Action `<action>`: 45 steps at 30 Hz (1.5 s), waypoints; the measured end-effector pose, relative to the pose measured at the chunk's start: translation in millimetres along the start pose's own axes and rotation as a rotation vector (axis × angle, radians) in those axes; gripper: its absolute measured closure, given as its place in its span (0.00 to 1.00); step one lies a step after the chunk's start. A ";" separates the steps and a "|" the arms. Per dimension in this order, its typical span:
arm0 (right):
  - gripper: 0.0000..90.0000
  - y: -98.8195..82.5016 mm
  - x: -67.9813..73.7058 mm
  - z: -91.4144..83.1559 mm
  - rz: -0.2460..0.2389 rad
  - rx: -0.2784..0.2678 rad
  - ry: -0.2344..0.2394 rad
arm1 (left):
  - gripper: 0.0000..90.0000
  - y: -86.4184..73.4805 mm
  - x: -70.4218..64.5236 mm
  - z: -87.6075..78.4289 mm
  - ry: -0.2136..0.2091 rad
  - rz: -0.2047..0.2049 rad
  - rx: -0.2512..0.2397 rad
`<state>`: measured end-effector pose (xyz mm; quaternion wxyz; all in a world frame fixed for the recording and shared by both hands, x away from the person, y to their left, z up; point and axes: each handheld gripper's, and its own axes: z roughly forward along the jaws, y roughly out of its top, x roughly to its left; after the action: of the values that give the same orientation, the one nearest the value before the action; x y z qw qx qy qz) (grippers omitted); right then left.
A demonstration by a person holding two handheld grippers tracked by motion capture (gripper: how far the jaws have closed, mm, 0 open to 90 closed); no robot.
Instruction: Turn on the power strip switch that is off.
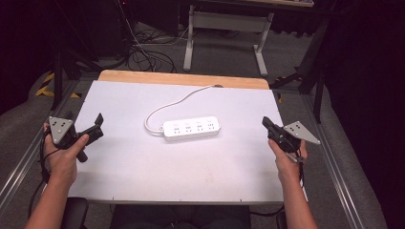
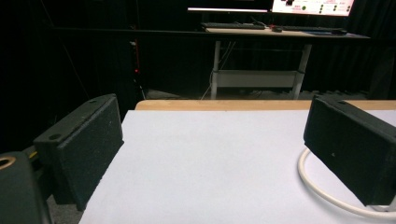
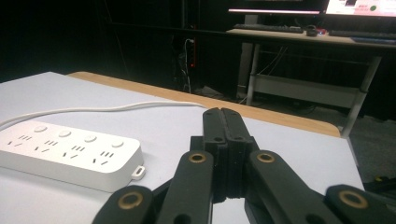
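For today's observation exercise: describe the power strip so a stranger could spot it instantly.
Start at the white-topped table. Near its middle lies the power strip, a white bar with four socket groups. Its white cord curls toward the far wooden edge, between the two claws.

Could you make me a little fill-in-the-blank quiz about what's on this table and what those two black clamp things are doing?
1. The white power strip on the table has ____ round buttons along its top.
2. The left gripper has its jaws ____.
3. The right gripper has its jaws ____.
4. The power strip's cable runs toward the table's ____ edge.

Missing words: four; open; shut; far
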<state>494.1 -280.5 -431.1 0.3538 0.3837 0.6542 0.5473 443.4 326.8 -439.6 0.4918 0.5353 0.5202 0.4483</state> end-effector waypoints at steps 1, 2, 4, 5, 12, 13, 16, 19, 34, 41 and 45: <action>1.00 0.6 -0.6 1.5 0.007 0.006 0.003 | 0.06 0.0 0.1 0.0 0.000 0.000 0.000; 1.00 1.5 -2.0 6.0 0.018 0.016 0.007 | 0.06 0.0 0.1 0.1 -0.001 0.000 0.000; 1.00 2.1 -2.8 8.9 0.023 0.019 0.010 | 0.06 0.0 -0.2 0.0 -0.004 0.002 -0.002; 1.00 3.0 -3.1 11.5 0.030 0.025 0.014 | 0.06 0.0 -0.2 -0.1 -0.005 0.003 -0.001; 1.00 7.9 -1.3 27.7 0.042 0.047 0.048 | 0.06 -0.3 -1.2 1.1 -0.009 0.013 0.000; 1.00 8.4 -0.7 29.5 0.036 0.051 0.052 | 0.06 -0.3 -1.6 1.1 -0.010 0.012 0.001; 1.00 10.1 0.2 34.6 0.035 0.055 0.068 | 0.06 -0.5 -2.4 1.2 -0.015 0.019 0.004; 1.00 12.0 1.6 40.3 0.045 0.057 0.084 | 0.06 -0.9 -3.4 1.1 -0.015 0.023 0.007; 1.00 21.5 25.4 78.6 0.004 0.094 0.166 | 0.06 -2.0 -3.5 1.4 -0.023 0.030 0.016; 1.00 21.2 34.0 93.0 -0.007 0.119 0.197 | 0.06 -2.6 -4.3 2.2 -0.026 0.036 0.022; 1.00 21.7 38.3 100.6 -0.013 0.124 0.215 | 0.06 -2.7 -4.3 2.2 -0.027 0.037 0.024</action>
<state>568.0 -199.4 -426.5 0.2608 0.3397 0.7233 0.5416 445.0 322.3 -442.4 0.4839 0.5569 0.5087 0.4438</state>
